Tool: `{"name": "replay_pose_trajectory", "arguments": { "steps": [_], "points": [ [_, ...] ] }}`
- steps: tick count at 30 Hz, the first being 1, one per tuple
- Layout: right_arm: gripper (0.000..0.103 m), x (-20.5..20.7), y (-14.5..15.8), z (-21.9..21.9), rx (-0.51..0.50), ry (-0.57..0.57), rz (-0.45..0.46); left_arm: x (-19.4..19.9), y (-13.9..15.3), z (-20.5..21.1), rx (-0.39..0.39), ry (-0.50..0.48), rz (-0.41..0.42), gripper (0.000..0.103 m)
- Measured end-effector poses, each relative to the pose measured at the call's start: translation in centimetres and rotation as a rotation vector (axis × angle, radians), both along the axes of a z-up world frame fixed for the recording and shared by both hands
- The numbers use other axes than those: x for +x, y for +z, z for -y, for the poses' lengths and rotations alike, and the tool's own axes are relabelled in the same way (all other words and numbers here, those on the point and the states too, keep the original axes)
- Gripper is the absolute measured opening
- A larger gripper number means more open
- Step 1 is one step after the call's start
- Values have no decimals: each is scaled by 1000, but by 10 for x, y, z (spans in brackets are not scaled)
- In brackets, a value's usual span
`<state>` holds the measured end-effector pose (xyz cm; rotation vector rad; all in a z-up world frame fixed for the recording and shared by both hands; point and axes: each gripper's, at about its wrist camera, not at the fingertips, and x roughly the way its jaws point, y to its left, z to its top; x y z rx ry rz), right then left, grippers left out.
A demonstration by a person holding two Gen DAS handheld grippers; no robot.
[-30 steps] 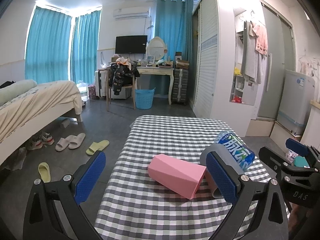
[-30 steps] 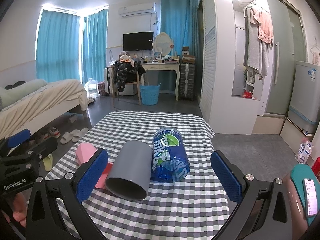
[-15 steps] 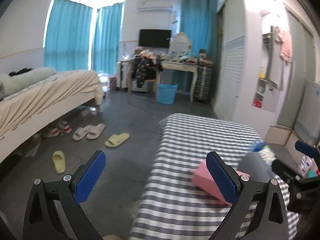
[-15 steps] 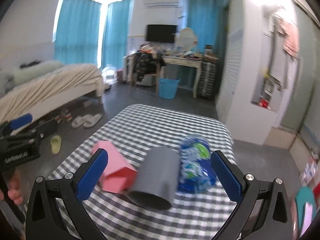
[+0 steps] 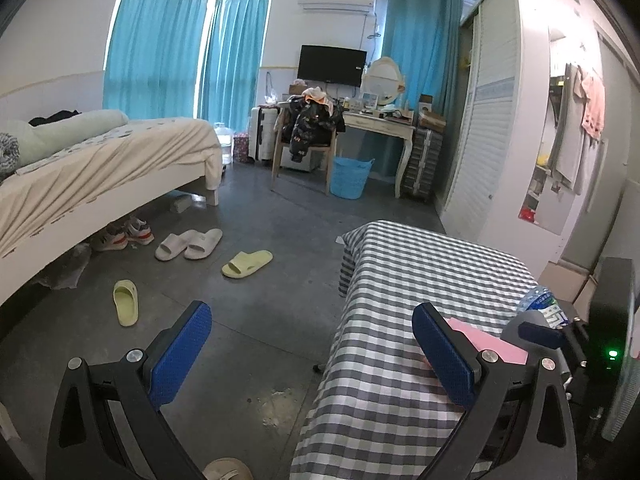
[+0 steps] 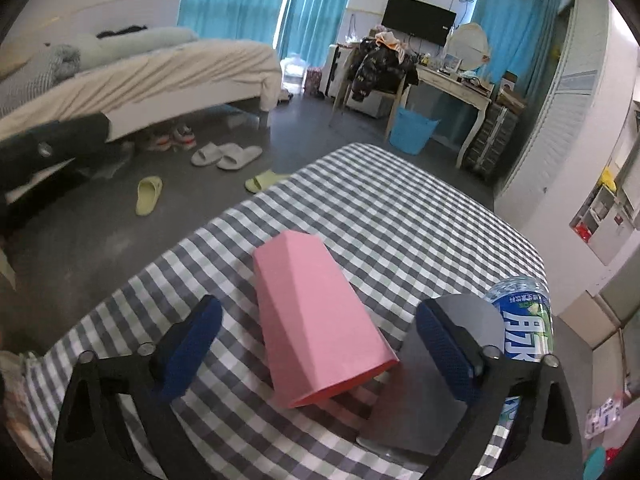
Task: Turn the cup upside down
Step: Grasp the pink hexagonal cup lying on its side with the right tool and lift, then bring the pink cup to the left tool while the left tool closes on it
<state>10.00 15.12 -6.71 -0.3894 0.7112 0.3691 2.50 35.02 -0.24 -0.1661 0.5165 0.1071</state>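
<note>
A pink faceted cup (image 6: 316, 320) lies on its side on the checked table (image 6: 400, 208), mouth toward me. My right gripper (image 6: 320, 344) is open, its blue pads either side of the cup, not touching it. A grey cup (image 6: 424, 392) lies on its side beside it, partly behind the right pad. My left gripper (image 5: 312, 352) is open and empty, off the table's left edge over the floor. The pink cup (image 5: 488, 340) shows behind its right pad.
A blue-labelled water bottle (image 6: 524, 328) lies against the grey cup at the table's right edge. Slippers (image 5: 244, 264) lie on the floor to the left, with a bed (image 5: 100, 168) beyond. A wardrobe (image 5: 500, 120) stands right of the table.
My right gripper has moved left from the grey cup and bottle and now straddles the pink cup. My left gripper has swung left, off the table and over the floor.
</note>
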Motion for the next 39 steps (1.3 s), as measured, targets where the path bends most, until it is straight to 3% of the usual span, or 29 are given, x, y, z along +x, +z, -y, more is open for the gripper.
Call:
{"name": "replay_pose_trajectory", "arguments": {
  "steps": [5, 8, 12, 25, 36, 38, 39],
  "points": [
    [84, 6, -10, -5, -49, 4, -22, -1, 3, -4, -19, -3, 0, 103],
    [70, 6, -14, -12, -80, -25, -35, -1, 4, -6, -30, -9, -5, 103],
    [65, -7, -5, -8, -41, -52, -66, -3, 2, -8, -46, -29, -4, 103],
    [63, -87, 13, -6, -75, -239, -85, -20, 3, -3, -93, -109, 13, 103],
    [61, -127, 7, 0, -37, -285, -90, -26, -4, 18, -25, -146, -1, 103],
    [64, -129, 14, 8, 23, -270, -84, -26, -6, 21, -8, -143, -2, 103],
    [71, -130, 19, 10, 44, -265, -73, -25, -6, 23, 0, -141, -5, 103]
  ]
}}
